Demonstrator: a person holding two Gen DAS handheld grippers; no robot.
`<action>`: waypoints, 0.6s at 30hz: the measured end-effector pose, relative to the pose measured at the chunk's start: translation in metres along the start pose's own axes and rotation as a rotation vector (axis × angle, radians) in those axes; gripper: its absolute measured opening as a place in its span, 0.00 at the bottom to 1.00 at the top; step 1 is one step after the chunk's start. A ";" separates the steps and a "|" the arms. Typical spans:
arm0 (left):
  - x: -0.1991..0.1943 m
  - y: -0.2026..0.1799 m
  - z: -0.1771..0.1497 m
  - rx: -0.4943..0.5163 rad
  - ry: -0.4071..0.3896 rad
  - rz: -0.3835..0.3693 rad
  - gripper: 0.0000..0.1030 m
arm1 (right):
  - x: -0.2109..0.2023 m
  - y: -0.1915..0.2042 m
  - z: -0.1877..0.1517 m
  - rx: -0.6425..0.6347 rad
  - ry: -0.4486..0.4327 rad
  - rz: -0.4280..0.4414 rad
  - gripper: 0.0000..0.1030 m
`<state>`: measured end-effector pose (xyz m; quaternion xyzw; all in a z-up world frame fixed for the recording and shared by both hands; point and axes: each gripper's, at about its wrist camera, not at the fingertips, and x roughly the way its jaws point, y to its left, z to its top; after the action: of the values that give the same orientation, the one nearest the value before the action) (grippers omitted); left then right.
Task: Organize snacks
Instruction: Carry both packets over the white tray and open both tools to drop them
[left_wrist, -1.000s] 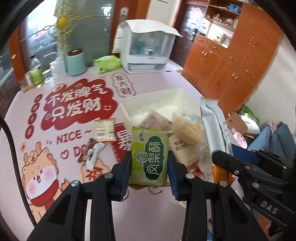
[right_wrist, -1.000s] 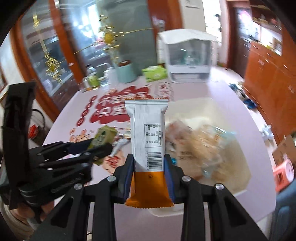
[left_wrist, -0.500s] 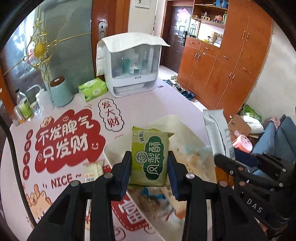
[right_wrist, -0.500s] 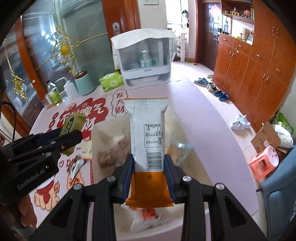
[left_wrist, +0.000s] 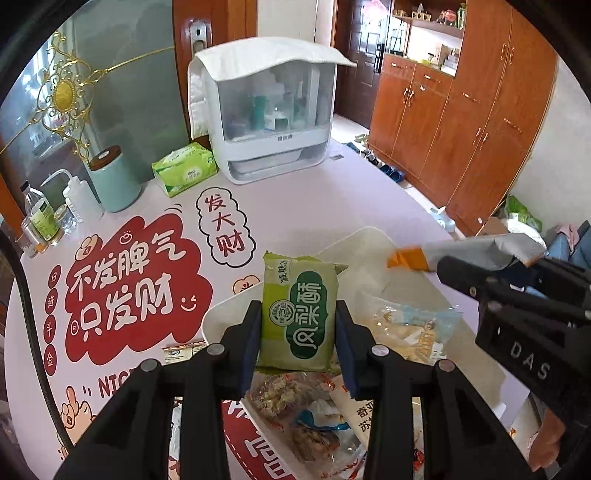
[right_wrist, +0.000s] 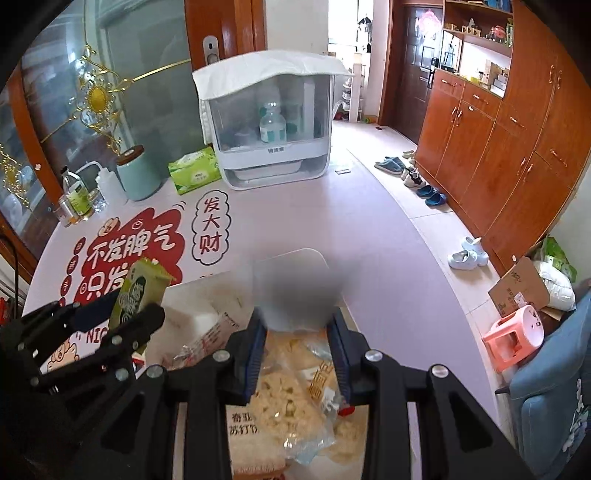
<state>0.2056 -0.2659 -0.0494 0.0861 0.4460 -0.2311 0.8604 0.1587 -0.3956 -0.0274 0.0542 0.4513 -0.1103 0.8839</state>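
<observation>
Green pastry packet (left_wrist: 300, 317) stands upright in the left gripper (left_wrist: 299, 332), its pads clamped on the two side edges, long axis running six to twelve o'clock, top seal toward twelve, above the white bin (left_wrist: 373, 243). To do this well, I'd lower it before letting go, laying it flat on the bagged snacks (left_wrist: 413, 332). Right gripper (right_wrist: 297, 343) shows as a blur; from the left camera it pinches the silver-orange bar (left_wrist: 461, 253), orange end pointing nine o'clock.
</observation>
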 end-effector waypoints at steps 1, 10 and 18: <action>0.003 0.000 0.000 0.002 0.003 0.001 0.35 | 0.003 0.000 0.001 -0.001 0.004 0.000 0.33; 0.006 -0.006 -0.006 0.034 0.001 0.026 0.80 | 0.026 0.003 0.008 -0.016 0.058 0.016 0.33; 0.006 -0.006 -0.019 0.038 0.040 0.037 0.88 | 0.032 0.002 -0.001 0.011 0.093 0.046 0.50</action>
<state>0.1916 -0.2663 -0.0649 0.1150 0.4571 -0.2218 0.8536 0.1760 -0.3980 -0.0538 0.0744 0.4897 -0.0900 0.8640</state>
